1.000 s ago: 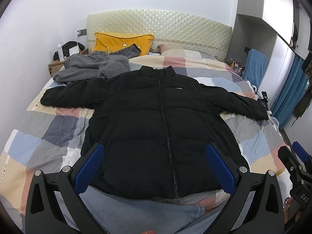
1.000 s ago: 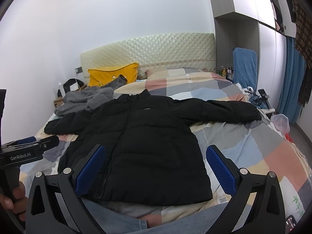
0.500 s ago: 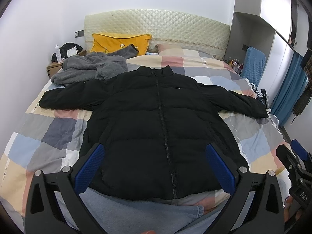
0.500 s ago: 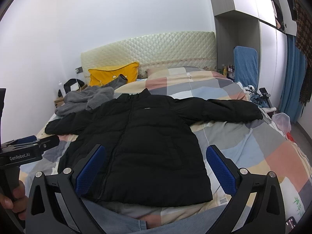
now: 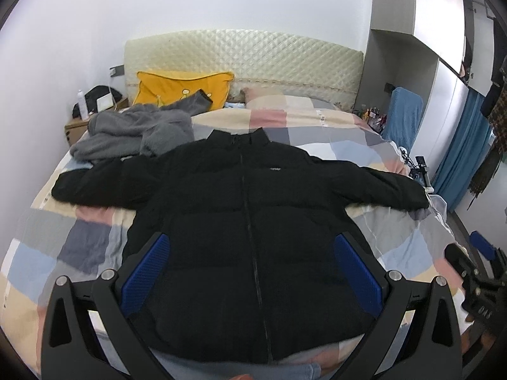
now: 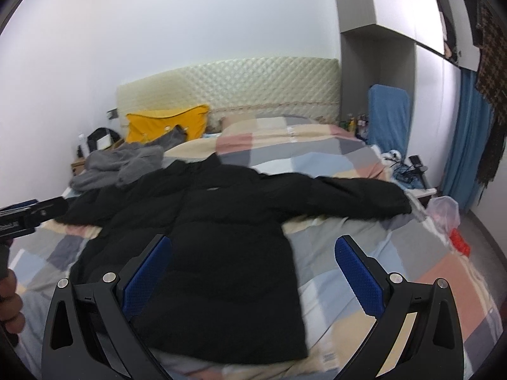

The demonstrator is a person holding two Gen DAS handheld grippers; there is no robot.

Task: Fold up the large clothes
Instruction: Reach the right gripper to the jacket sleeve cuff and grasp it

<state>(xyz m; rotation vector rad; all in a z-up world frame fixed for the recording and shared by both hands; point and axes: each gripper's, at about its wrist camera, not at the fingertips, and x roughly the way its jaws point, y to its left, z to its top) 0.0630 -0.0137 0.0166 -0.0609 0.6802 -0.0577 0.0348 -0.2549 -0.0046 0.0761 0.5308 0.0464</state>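
Observation:
A black puffer jacket [image 5: 247,221] lies flat and zipped on the bed, collar toward the headboard, both sleeves spread out sideways. It also shows in the right wrist view [image 6: 221,237]. My left gripper [image 5: 250,262] is open and empty, held above the jacket's lower hem. My right gripper [image 6: 253,269] is open and empty, above the jacket's right lower edge. The right gripper also shows at the right edge of the left wrist view [image 5: 475,272], and the left gripper at the left edge of the right wrist view [image 6: 28,212].
The bed has a patchwork cover [image 5: 63,237] and a quilted headboard [image 5: 253,57]. A grey fleece garment [image 5: 133,133] and a yellow pillow [image 5: 177,88] lie at the far left. A nightstand [image 5: 76,126] stands left. A blue curtain [image 6: 462,145] and plastic bag [image 6: 443,209] are right.
Both grippers have moved a little forward and up over the jacket, and the right wrist view has swung slightly right. The jacket has not moved. Both grippers stay open.

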